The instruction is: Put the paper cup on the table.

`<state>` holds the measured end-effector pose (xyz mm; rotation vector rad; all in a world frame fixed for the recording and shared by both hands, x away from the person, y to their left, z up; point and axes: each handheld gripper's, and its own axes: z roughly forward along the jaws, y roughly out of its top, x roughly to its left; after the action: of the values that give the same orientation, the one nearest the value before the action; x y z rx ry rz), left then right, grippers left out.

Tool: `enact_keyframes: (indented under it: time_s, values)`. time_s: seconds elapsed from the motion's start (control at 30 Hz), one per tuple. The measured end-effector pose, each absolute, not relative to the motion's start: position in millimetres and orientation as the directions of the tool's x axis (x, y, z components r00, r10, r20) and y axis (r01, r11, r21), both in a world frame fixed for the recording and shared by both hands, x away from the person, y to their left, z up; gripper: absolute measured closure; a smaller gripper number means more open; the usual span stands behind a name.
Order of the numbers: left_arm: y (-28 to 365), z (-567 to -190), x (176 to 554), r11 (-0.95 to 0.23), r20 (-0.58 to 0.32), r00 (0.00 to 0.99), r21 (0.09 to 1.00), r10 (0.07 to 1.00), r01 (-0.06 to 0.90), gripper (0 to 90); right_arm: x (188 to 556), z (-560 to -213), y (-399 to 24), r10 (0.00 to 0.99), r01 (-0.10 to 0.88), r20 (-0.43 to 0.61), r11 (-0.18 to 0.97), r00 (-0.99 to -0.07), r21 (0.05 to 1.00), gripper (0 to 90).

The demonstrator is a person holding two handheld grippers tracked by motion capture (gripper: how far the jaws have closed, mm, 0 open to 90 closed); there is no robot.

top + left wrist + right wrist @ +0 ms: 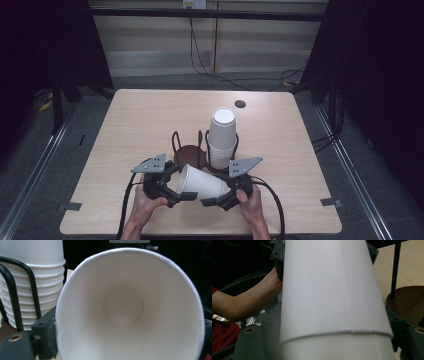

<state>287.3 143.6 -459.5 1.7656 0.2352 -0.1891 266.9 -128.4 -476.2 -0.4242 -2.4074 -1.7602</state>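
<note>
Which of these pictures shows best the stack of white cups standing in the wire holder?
The high view: the stack of white cups shows whole, upright in the wire holder. The left gripper view catches just its ribbed lower rims behind a black wire.

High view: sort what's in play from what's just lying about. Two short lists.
In play:
- paper cups, nested and lying sideways, held between both tongs
- left tongs
- right tongs
- stack of paper cups
- wire cup holder

Lying about:
- dark round spot on the table
- tape pieces
</note>
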Motion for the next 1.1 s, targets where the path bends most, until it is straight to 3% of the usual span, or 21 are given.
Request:
enact_keyframes:
  time_s: [0.23,0.47,1.1]
  values:
    - [144,-458,286,-0.2,-0.245,0.967,0.946,0.077,0.255,12.0,267,-477,-128,0.166,0.293,0.255,0.28,-0.953,0.914,22.4]
    - [143,-455,286,-0.213,-0.232,0.968,0.945,0.101,0.249,12.3,266,-475,-131,0.211,0.292,0.241,0.259,-0.947,0.92,13.3]
    - [150,-448,286,-0.307,-0.195,0.964,0.92,0.178,0.243,12.1,256,-481,-148,0.327,0.273,0.206,0.171,-0.922,0.947,13.2]
